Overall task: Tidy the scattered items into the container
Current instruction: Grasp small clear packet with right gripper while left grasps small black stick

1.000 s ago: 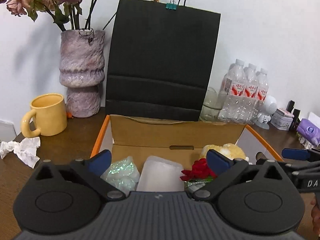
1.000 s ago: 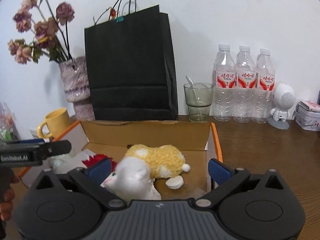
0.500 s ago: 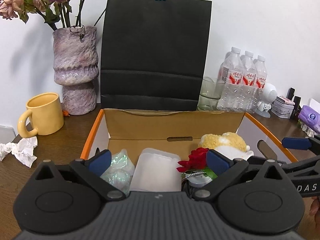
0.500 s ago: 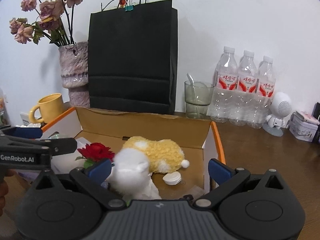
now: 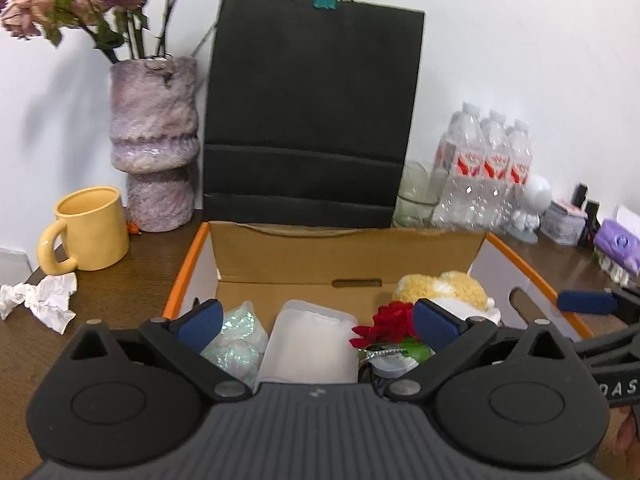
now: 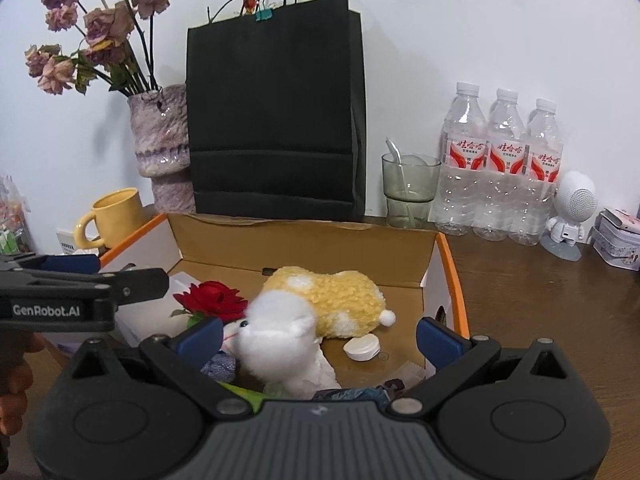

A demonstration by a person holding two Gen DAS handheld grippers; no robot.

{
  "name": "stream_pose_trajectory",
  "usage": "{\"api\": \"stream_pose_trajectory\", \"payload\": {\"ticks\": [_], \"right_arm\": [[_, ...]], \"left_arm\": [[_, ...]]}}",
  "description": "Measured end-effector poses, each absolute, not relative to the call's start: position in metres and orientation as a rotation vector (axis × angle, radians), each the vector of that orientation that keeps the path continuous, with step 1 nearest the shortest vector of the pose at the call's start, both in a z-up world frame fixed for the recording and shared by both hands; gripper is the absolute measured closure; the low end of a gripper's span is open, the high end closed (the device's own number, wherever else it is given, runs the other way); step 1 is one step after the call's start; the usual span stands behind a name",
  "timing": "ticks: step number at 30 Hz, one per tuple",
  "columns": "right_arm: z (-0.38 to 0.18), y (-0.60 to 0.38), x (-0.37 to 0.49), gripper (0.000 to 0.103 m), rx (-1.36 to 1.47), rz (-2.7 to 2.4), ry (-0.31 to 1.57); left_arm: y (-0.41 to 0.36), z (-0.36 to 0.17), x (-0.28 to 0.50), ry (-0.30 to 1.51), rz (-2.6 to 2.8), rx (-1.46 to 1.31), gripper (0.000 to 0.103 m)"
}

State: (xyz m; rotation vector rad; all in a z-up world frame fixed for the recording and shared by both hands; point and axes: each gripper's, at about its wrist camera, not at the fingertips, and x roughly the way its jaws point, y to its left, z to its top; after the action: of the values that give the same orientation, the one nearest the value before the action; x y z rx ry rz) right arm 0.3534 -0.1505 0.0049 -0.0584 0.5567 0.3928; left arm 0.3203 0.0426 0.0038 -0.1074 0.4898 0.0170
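Right wrist view: cardboard box [image 6: 304, 246] holds plush toy [image 6: 320, 300], red rose [image 6: 212, 300], white cap [image 6: 362, 348]. We hover right gripper [image 6: 318, 334] above box, fingers apart, empty; left gripper [image 5: 316, 318] likewise, spread over plastic tub [image 5: 308, 340]. Crumpled tissue [image 5: 40, 300] left of box, likely next pick.

1. The cardboard box [image 6: 304, 246] is open on top; nothing stands over it.
2. Its floor is crowded: plush toy [image 6: 320, 300], red rose [image 6: 214, 300] and clear plastic container [image 5: 310, 340]. Bare floor shows only at the right, around a white disc [image 6: 363, 347].
3. The black paper bag [image 6: 276, 120] walls off the far side.
4. Right of the box, the wooden table [image 6: 540, 300] lies bare up to the water bottles [image 6: 500, 172].
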Motion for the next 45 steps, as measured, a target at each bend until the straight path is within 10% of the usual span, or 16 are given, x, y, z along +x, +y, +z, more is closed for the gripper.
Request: {"api": "stream_pose_trajectory", "payload": {"ticks": [21, 30, 34, 38, 45], "right_arm": [[-0.011, -0.227, 0.247, 0.000, -0.033, 0.275, 0.579], [-0.047, -0.234, 0.264, 0.018, -0.020, 0.208, 0.680], [-0.051, -0.229, 0.269, 0.024, -0.023, 0.221, 0.683], [-0.054, -0.221, 0.274, 0.073, -0.063, 0.220, 0.686], [-0.048, -0.225, 0.263, 0.096, -0.014, 0.270, 0.664]], "left_arm": [[0.041, -0.023, 0.193, 0.582, 0.038, -0.138, 0.000], [0.002, -0.053, 0.184, 0.634, 0.029, -0.038, 0.006], [-0.003, -0.058, 0.189, 0.672, 0.014, -0.020, 0.036], [-0.001, -0.057, 0.190, 0.656, -0.033, -0.032, 0.082], [0.005, -0.053, 0.187, 0.616, -0.038, -0.062, 0.087]]}}
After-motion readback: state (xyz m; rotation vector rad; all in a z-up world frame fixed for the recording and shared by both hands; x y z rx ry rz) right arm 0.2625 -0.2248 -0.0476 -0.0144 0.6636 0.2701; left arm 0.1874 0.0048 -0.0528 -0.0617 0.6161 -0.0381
